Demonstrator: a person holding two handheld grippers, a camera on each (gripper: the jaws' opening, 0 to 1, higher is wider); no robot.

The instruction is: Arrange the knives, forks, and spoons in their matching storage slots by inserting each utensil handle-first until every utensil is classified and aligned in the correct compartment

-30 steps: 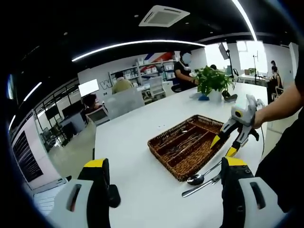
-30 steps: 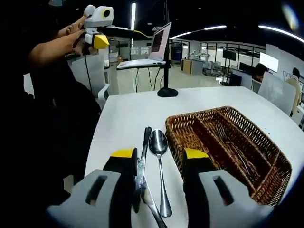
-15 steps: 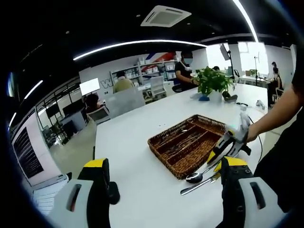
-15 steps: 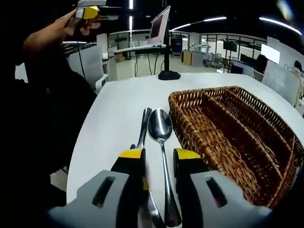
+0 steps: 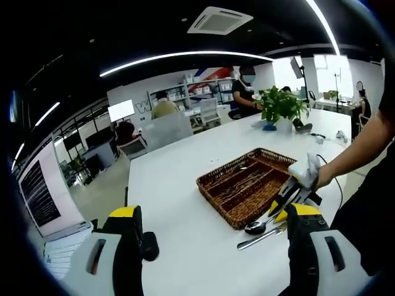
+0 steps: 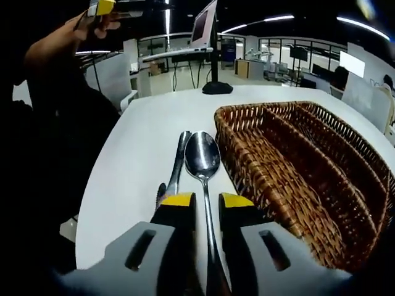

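In the right gripper view, spoon (image 6: 204,179) lying flat on the white table (image 6: 133,166), long axis running 12 to 6 o'clock, bowl at the 12 o'clock end, handle toward 6 o'clock and passing down between the yellow-tipped jaws of the right gripper (image 6: 206,201). Jaws drawn close on either side of the handle with only a thin gap showing; cannot tell whether actually clamped on it. Knife (image 6: 173,177) just beside the spoon at its 9 o'clock side, nearly parallel, rounded tip near 12 o'clock, serrated edge visible near the left jaw. Wicker tray (image 6: 296,166) just at 3 o'clock of the spoon, its dividers running from about 11 toward 5 o'clock, compartments seen at a steep angle; contents hard to make out here.

In the left gripper view, left gripper (image 5: 213,216) held high above the table, jaws wide apart, nothing between them. Tray at centre with thin utensils lying along its slots. Spoon and knife at about 5 o'clock of the tray, side by side, bowl pointing toward 9 o'clock. Right gripper lowered over their handle ends, held by a hand (image 5: 321,176) with the forearm reaching in from 3 o'clock. Potted plant (image 5: 279,106) on the far end of the table at 1 o'clock
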